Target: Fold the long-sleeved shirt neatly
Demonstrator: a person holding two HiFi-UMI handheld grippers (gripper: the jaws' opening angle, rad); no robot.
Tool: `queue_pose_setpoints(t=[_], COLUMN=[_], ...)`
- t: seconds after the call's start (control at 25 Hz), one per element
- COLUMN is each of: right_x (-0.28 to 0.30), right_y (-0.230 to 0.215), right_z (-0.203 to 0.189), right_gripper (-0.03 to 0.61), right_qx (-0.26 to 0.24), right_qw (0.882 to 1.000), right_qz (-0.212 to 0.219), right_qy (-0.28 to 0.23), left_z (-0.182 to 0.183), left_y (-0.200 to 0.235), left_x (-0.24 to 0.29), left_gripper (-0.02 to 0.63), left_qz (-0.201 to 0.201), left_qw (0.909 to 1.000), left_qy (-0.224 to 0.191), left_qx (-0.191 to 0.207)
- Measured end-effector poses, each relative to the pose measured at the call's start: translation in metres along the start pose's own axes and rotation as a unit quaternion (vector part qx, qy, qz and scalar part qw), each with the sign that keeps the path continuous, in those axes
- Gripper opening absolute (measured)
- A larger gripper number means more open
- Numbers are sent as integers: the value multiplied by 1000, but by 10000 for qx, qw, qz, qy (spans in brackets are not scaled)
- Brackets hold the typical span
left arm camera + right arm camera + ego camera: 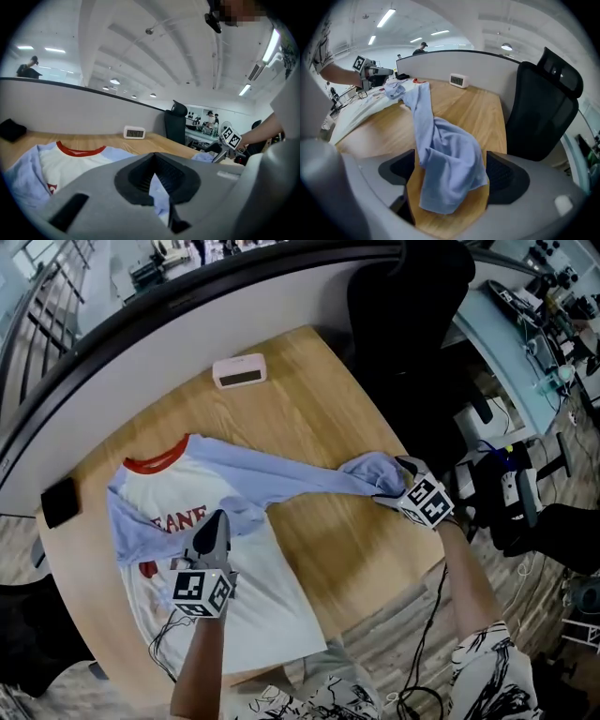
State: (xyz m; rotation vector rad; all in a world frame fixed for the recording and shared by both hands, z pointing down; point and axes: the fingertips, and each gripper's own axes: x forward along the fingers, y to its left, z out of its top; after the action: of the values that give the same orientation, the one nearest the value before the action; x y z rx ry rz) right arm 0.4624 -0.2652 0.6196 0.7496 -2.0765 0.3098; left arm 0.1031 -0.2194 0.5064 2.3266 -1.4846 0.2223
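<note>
Folding barely begun, one sleeve stretched wide

From where I stand, the shirt lies face up on the surface, its body flat and unfolded. One sleeve runs out toward the right edge. Its end lies between the wide-apart jaws of the right tool, not pinched. The left tool is closed tight on blue cloth of the shirt, bunched on the chest. I judge nearly all is left: both sleeves in, then the body doubled. No container shows; only a clock sits near the back.
</note>
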Motion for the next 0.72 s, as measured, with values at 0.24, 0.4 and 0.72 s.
queue_pose_setpoints(t=[0.24,0.4,0.72], right_x=[6,3,-21], right_y=[-9,-6,-25], right_z=[-10,-5,31], right_gripper=[387,122,55], right_qx=[-295,-578,-374], right_qw=[9983,9966,9951], right_qz=[494,580,514], right_qy=[-33,-125,-758], left_z=[-5,-25,-71], left_y=[21,36,66], left_x=[18,32,51], left_gripper=[5,5,5], left_qz=[292,421,1069], left_qw=[9993,9978,9850], left_qy=[178,479,1351], left_qx=[134,163,84])
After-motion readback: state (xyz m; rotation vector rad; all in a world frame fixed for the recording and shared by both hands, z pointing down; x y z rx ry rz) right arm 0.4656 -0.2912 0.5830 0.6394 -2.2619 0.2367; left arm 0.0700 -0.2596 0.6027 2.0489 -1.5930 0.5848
